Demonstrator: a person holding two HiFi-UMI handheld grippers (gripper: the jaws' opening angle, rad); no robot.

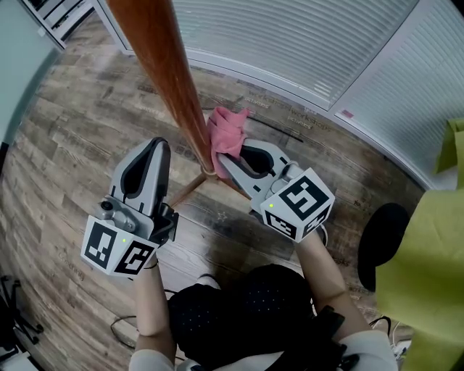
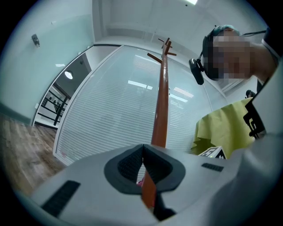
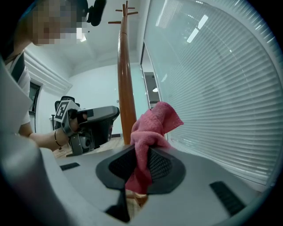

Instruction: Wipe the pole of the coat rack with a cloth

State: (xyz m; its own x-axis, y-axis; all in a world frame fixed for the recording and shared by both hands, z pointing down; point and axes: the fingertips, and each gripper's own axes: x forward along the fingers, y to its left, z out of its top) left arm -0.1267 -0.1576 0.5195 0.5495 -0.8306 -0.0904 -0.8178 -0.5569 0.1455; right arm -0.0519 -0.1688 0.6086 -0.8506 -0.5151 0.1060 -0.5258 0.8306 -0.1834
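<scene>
The coat rack's brown wooden pole (image 1: 174,80) runs from the top of the head view down to its foot. A pink cloth (image 1: 226,134) lies against the pole's right side, low down. My right gripper (image 1: 221,158) is shut on it. In the right gripper view the cloth (image 3: 154,123) bunches up out of that gripper (image 3: 141,152), just right of the pole (image 3: 126,88). My left gripper (image 1: 161,145) is left of the pole, shut and holding nothing. Its own view shows the pole (image 2: 161,106) rising beyond the left gripper (image 2: 142,148).
The rack's legs (image 1: 190,190) splay over the wood floor. White blinds (image 1: 304,36) line the wall behind. A yellow-green sheet (image 1: 428,253) and a black round object (image 1: 380,239) are at the right. A black shelf frame (image 1: 54,14) stands far left.
</scene>
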